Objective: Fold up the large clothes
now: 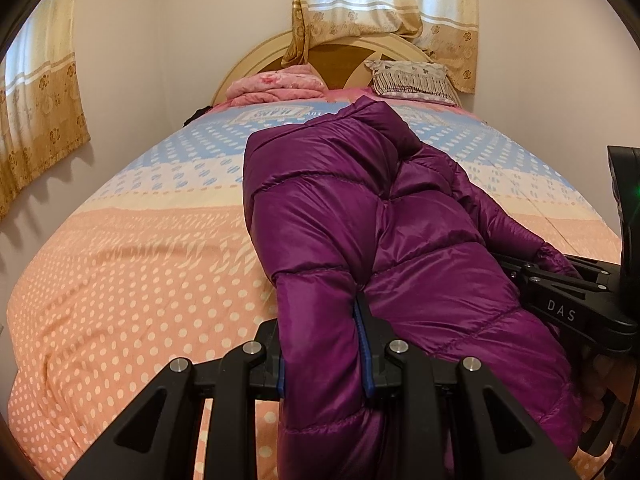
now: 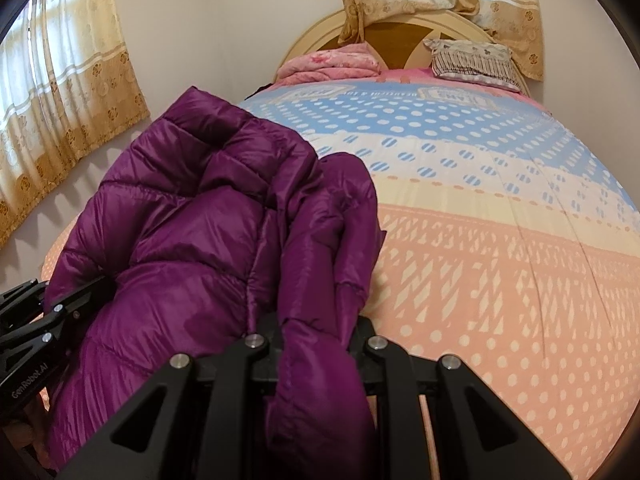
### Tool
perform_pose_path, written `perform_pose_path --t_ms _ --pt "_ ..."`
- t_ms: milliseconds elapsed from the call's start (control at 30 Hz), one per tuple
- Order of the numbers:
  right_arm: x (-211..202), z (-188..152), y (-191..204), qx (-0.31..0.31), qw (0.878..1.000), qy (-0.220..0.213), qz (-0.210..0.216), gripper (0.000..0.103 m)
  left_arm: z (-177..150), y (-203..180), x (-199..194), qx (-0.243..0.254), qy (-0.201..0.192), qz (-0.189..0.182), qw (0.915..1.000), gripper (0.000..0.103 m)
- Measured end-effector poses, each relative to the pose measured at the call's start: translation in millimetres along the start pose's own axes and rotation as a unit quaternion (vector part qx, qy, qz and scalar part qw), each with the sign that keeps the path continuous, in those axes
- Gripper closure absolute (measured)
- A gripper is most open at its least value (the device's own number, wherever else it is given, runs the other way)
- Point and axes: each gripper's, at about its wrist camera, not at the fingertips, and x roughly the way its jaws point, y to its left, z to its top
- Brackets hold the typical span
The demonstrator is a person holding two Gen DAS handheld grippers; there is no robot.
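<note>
We hold a purple jacket (image 1: 352, 216) over the bed (image 1: 132, 240), which serves as our landmark. The left claw (image 1: 324, 344) is clamped on a puffy fold at the jacket's near edge, its blue pads (image 1: 366, 360) pressed into the fabric on either side. The right claw (image 2: 316, 344) is likewise clamped on a bunched fold of the same jacket, the fabric spilling out over and under its fingers. The jacket stretches from both claws away toward the head of the bed, its collar end the farthest part, and it sits over the bed's near, orange dotted part; we cannot tell how much of it rests on the cover. In the left wrist view the right claw shows at the jacket's right edge. At the head of the bed lie a pink blanket (image 1: 276, 84) and a striped pillow (image 1: 412, 76), both well apart from the jacket, against the headboard (image 1: 248, 64). Curtains (image 1: 384, 0) hang above the headboard.
</note>
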Motion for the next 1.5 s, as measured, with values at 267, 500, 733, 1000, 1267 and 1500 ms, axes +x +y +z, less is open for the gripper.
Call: perform_pose_path --t_ms 267,500,733,1000,1267,1500 --pt "10 -3 5 0.003 1.000 0.010 0.002 0.083 -14 12 9 -0.009 0.013 0.001 0.9999 0.074" --pt "22 -6 0 0.013 1.000 0.027 0.003 0.081 -23 13 21 -0.005 0.025 0.019 0.9995 0.055" --pt "28 -11 -2 0.022 0.999 0.032 0.006 0.071 -29 17 27 -0.005 0.014 0.064 0.9978 0.021" --pt "30 -13 4 0.017 0.999 0.034 -0.005 0.065 -34 27 32 -0.045 0.015 0.060 0.9971 0.012" --pt "-2 -8 2 0.040 0.999 0.003 0.000 0.047 -25 29 -11 -0.031 -0.015 0.112 0.9931 0.012" --pt "-104 -3 21 0.007 0.997 -0.072 -0.012 0.032 -14 41 -114 -0.043 -0.087 0.126 0.9874 0.012"
